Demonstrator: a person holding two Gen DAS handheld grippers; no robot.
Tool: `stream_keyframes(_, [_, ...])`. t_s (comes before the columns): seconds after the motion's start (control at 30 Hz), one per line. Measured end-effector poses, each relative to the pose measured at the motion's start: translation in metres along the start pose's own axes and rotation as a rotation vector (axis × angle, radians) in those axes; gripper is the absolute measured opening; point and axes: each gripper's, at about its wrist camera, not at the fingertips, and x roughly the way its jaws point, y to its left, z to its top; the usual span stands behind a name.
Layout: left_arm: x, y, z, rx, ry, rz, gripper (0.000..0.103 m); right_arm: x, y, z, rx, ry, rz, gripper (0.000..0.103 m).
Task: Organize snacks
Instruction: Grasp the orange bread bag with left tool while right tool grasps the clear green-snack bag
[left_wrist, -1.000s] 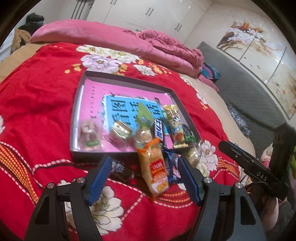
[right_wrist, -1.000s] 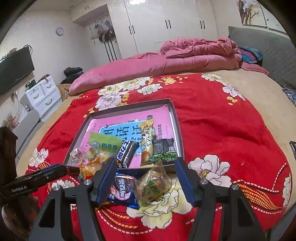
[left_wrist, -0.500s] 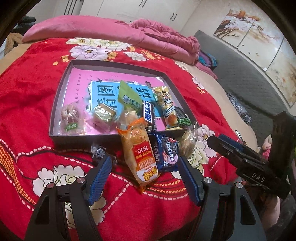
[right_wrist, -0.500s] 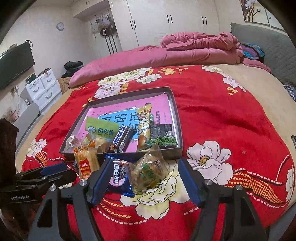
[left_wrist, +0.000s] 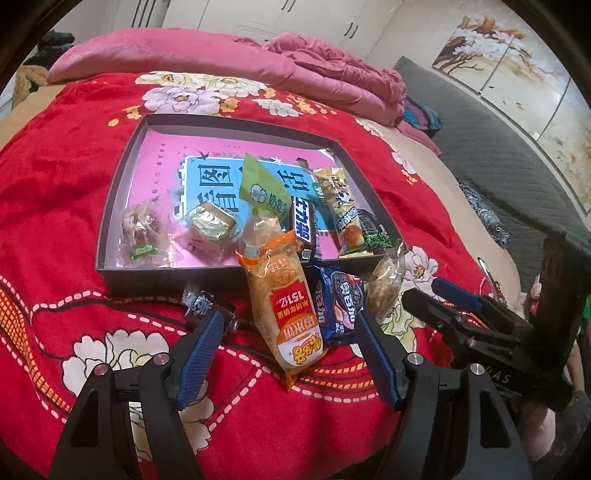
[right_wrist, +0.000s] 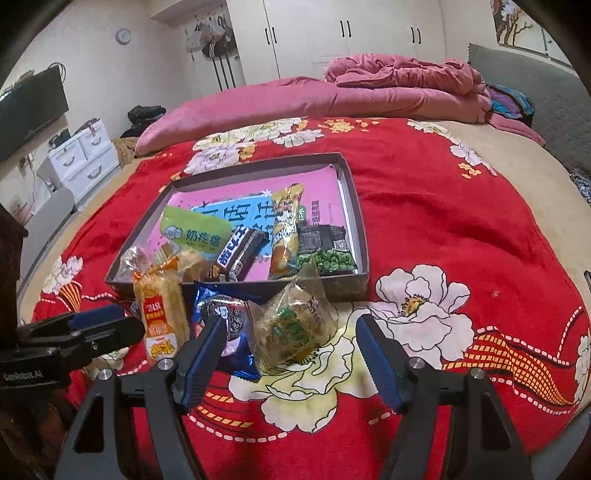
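Both jaws apart, nothing gripped: your left gripper (left_wrist: 286, 343) straddles the orange packet (left_wrist: 286, 306) at lower centre; your right gripper (right_wrist: 291, 345) brackets the clear packet (right_wrist: 295, 325). Close squarely on the middles.

"genrobot.ai" on left claw (right_wrist: 107, 325)

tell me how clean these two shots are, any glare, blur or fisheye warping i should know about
Left wrist view: sharp in the middle, glare on the orange rice cracker pack, dark corners, and the box edges bow from the fisheye. Right wrist view: equally sharp, shine on the clear wrapped snack, the red blanket curves like a dome, and the wardrobe behind looks washed out.
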Motion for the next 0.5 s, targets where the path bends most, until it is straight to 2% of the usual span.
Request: stream_keyframes(0.5, [0.015,-0.003,0.008,-0.004,0.013,-0.01,0.075,0.029,-0.008,-0.002,0.007,0.036,-0.001,0.072])
